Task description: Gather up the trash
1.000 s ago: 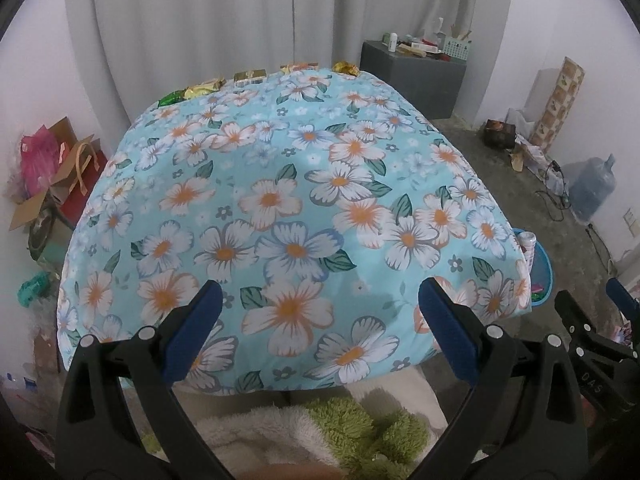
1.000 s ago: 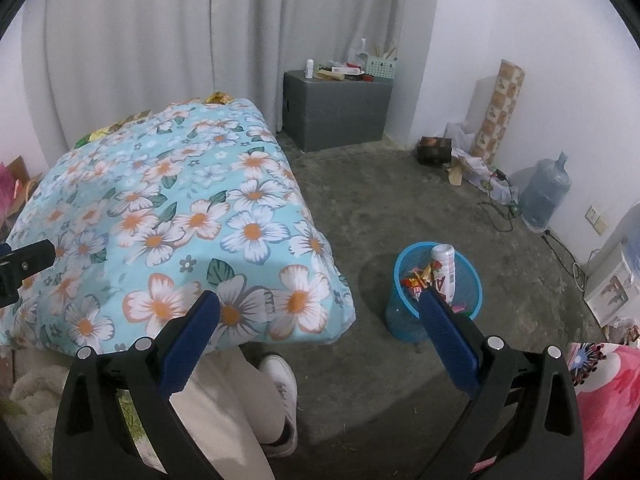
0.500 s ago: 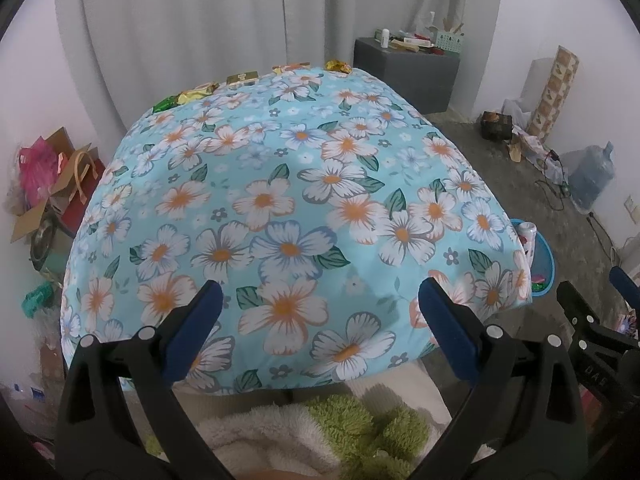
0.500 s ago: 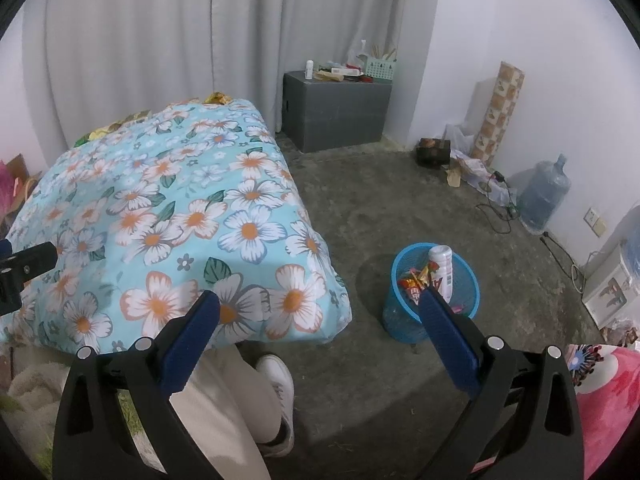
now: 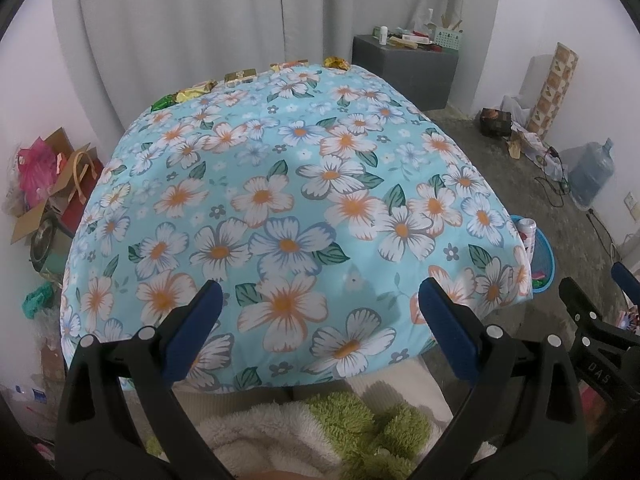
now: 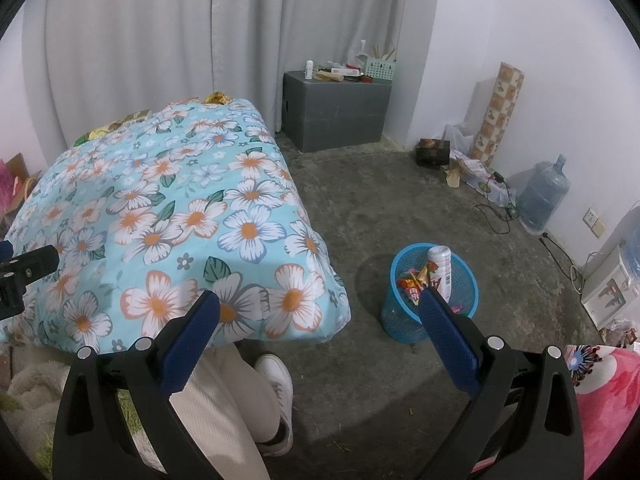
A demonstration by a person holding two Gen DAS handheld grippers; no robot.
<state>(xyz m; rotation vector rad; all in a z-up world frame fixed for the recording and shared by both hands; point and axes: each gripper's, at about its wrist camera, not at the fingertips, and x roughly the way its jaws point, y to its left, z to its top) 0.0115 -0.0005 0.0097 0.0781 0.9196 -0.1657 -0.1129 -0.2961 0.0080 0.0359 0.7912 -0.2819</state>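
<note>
Both the left tongs and right tongs are held wide open and empty. Snack wrappers are seen far off at 12 o'clock, along the floral-covered surface's far edge.

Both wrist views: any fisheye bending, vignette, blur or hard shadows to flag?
Left wrist view: floral cloth bulges into a dome, black vignette corners, sharp focus. Right wrist view: curtain bows, soft shadow beside blue basket, even lighting, no glare.
</note>
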